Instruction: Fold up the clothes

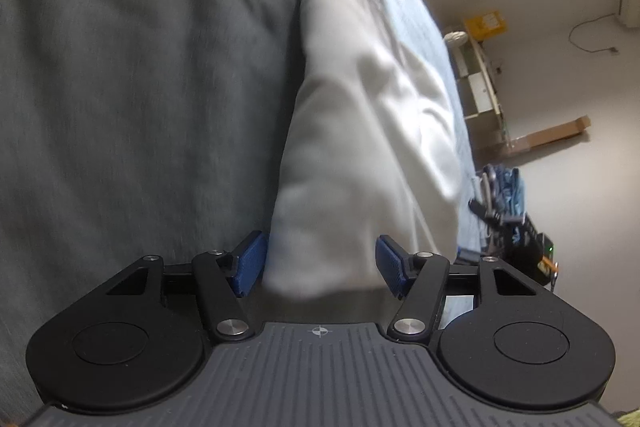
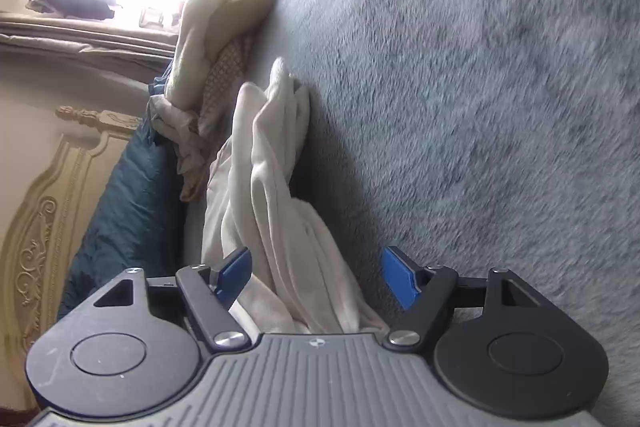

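Note:
A white garment [image 1: 360, 107] lies as a long folded strip on the grey bedspread [image 1: 140, 87], running away from me. My left gripper [image 1: 320, 263] stands open over its near end, the cloth lying between the blue pads [image 1: 250, 263] without being pinched. In the right wrist view the same kind of white cloth [image 2: 280, 187] is bunched in loose folds on the grey fuzzy cover [image 2: 480, 107]. My right gripper [image 2: 316, 275] is open around its near end, with the cloth closer to the left pad [image 2: 236, 273].
A heap of cream and patterned clothes [image 2: 208, 39] lies beyond the garment, beside a dark blue pillow [image 2: 128, 195] and a carved headboard [image 2: 44, 219]. Past the bed edge [image 1: 416, 27] are a shelf [image 1: 480, 79], a cardboard box [image 1: 556, 133] and dark gear [image 1: 504, 195].

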Demonstrator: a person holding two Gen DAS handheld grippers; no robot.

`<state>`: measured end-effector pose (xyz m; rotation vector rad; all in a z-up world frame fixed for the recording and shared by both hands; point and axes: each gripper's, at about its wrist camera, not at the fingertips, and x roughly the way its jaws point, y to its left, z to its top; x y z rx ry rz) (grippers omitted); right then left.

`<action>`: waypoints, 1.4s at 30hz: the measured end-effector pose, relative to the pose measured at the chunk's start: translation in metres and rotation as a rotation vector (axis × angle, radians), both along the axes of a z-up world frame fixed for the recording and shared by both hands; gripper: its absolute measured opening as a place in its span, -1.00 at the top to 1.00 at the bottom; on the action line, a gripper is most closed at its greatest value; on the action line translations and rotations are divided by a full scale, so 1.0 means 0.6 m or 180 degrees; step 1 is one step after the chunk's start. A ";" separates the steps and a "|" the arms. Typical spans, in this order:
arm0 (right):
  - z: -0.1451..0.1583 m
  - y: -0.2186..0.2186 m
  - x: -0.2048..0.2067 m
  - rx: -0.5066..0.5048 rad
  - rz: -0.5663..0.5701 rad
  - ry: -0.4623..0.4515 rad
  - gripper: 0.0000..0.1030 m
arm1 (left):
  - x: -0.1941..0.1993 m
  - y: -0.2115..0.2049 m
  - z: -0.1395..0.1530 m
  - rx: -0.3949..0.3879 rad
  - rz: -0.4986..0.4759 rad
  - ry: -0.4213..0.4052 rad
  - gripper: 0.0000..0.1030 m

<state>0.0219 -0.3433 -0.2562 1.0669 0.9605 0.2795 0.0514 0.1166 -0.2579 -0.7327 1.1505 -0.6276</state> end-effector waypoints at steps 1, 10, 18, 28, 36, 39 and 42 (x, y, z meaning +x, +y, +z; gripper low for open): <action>-0.006 0.011 0.003 0.0024 0.0054 0.0016 -0.47 | -0.006 -0.007 0.002 0.0052 0.0044 -0.0048 -0.17; 0.021 0.078 -0.005 -0.0370 0.0593 -0.0242 -0.18 | -0.007 -0.039 0.017 0.0237 0.0404 -0.0083 0.50; 0.056 0.090 -0.046 -0.0254 0.0544 -0.0183 0.60 | -0.001 -0.016 0.077 0.0107 0.0143 -0.0004 0.74; 0.042 0.077 -0.080 -0.0481 0.0514 0.0534 0.07 | -0.019 -0.006 0.019 0.0498 -0.0047 0.0167 0.32; 0.159 0.052 -0.067 -0.1280 0.0243 -0.0259 0.04 | -0.047 0.016 0.092 0.0995 0.0228 -0.0768 0.27; 0.157 0.075 -0.040 -0.1237 0.0331 -0.0370 0.16 | -0.063 0.004 0.116 0.0956 0.0259 -0.1208 0.27; 0.134 0.101 -0.010 -0.1190 0.0373 -0.0262 0.29 | -0.067 -0.040 0.121 0.0832 -0.0022 -0.1425 0.27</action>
